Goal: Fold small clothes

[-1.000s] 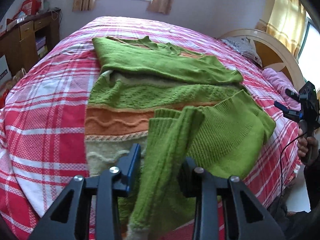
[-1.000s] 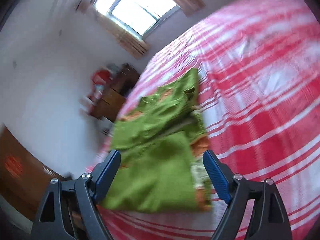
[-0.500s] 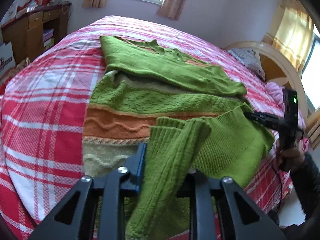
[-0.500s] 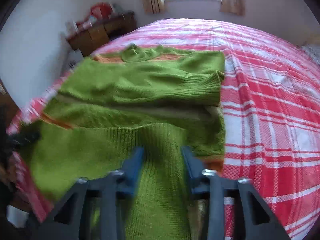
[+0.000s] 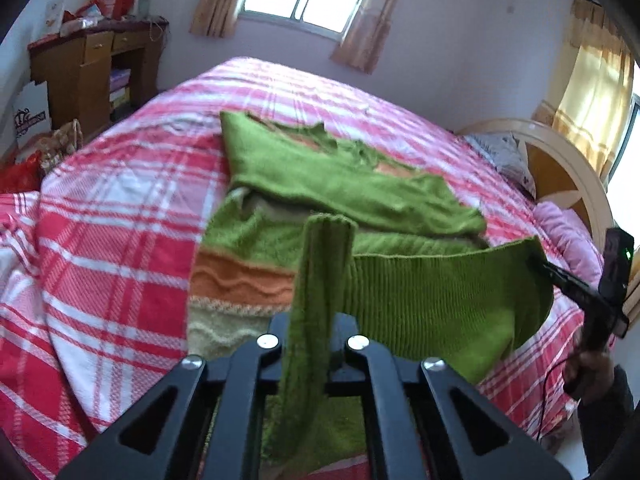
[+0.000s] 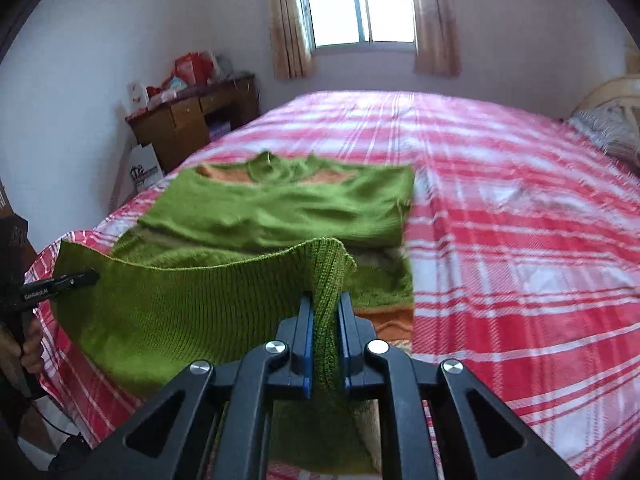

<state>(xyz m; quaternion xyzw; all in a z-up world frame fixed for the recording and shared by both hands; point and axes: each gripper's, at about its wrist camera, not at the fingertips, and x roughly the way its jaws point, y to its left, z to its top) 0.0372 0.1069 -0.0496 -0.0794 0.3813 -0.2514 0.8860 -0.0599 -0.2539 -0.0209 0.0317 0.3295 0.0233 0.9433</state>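
A green knit sweater (image 5: 332,184) with orange and cream bands lies on the red plaid bed (image 5: 120,240). Its sleeves are folded across the chest. My left gripper (image 5: 310,332) is shut on one corner of the ribbed green hem (image 5: 432,296). My right gripper (image 6: 323,328) is shut on the other hem corner (image 6: 328,264). The hem hangs stretched between them above the sweater's lower body. The right gripper shows at the right edge of the left wrist view (image 5: 540,266); the left gripper shows at the left edge of the right wrist view (image 6: 86,278).
A wooden desk (image 5: 92,68) with clutter stands at the far left by the wall. A rounded headboard (image 5: 560,168) and pillows (image 5: 500,156) are at the bed's right side. A cable hangs from the right hand's gripper (image 5: 548,408).
Both grippers closed on the sweater's hem corners and lifted it off the bed. The hem now hangs taut between them and has moved toward the sweater's top.
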